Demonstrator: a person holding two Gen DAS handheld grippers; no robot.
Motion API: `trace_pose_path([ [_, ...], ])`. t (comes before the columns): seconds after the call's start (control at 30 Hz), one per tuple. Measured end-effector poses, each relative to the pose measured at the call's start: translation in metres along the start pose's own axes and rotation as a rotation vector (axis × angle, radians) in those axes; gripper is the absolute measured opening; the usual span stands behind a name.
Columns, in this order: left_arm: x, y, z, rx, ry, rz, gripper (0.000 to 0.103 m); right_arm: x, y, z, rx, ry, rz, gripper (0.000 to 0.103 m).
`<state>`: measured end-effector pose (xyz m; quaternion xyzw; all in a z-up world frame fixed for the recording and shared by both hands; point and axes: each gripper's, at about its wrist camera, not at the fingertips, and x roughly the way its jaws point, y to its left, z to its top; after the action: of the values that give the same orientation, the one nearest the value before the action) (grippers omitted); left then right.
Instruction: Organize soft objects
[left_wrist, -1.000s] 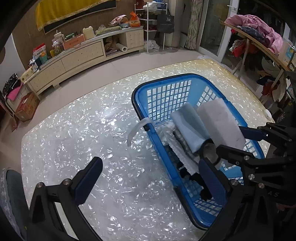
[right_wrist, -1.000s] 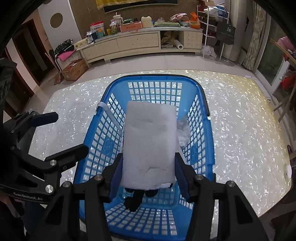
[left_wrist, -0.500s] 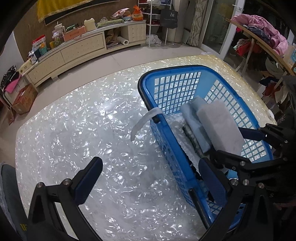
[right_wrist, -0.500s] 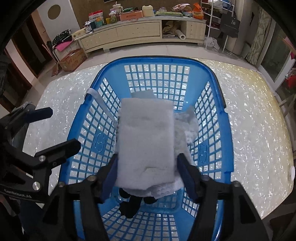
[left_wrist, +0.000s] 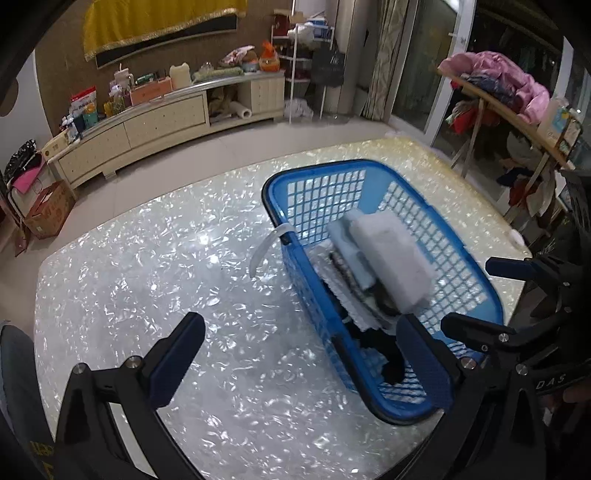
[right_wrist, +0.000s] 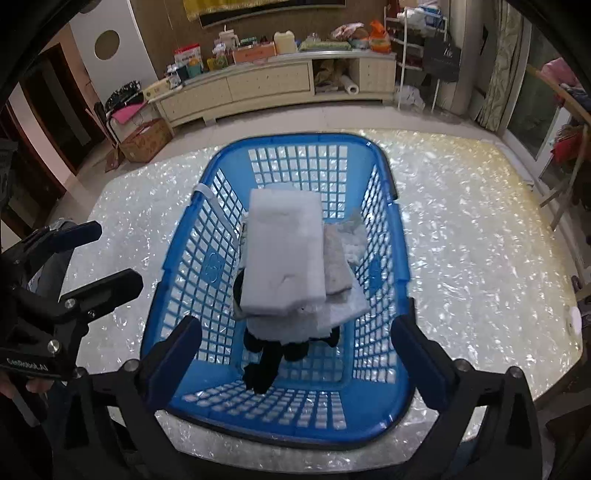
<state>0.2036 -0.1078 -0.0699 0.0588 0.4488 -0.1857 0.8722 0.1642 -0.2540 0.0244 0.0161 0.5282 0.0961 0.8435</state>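
The right hand-held gripper (right_wrist: 295, 350), jaws just opened wide, hangs released above the white folded cloth (right_wrist: 282, 254) in the blue basket (right_wrist: 384, 266).

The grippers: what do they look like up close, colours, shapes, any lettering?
Both are black angular linkage frames with silver screw heads at the joints. Each finger ends in a flat dark blue pad. The left gripper carries white lettering "GenRobot.AI" on its side, seen in the right wrist view; the right gripper shows "DAS" in the left wrist view. No cables visible.

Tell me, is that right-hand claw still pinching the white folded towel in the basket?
Apart. The right wrist view shows the right gripper with jaws just opened wide, blue mesh visible between each finger and the white towel, which lies on the pile in the blue basket.
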Motion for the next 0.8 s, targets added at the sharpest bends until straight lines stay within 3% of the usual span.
trace_pose_path([
  [0.2,-0.034,-0.018,-0.014,0.023,-0.071,0.008,0.103,-0.041,-0.001,-0.019,0.006,-0.108,-0.025,0.103],
  [0.53,-0.100,-0.032,-0.024,0.013,-0.263,0.039,0.103,-0.093,0.014,-0.030,0.017,-0.281,-0.074,0.103],
  [0.8,-0.122,-0.033,-0.032,0.006,-0.306,0.051,0.103,-0.120,0.028,-0.038,-0.002,-0.395,-0.083,0.103],
])
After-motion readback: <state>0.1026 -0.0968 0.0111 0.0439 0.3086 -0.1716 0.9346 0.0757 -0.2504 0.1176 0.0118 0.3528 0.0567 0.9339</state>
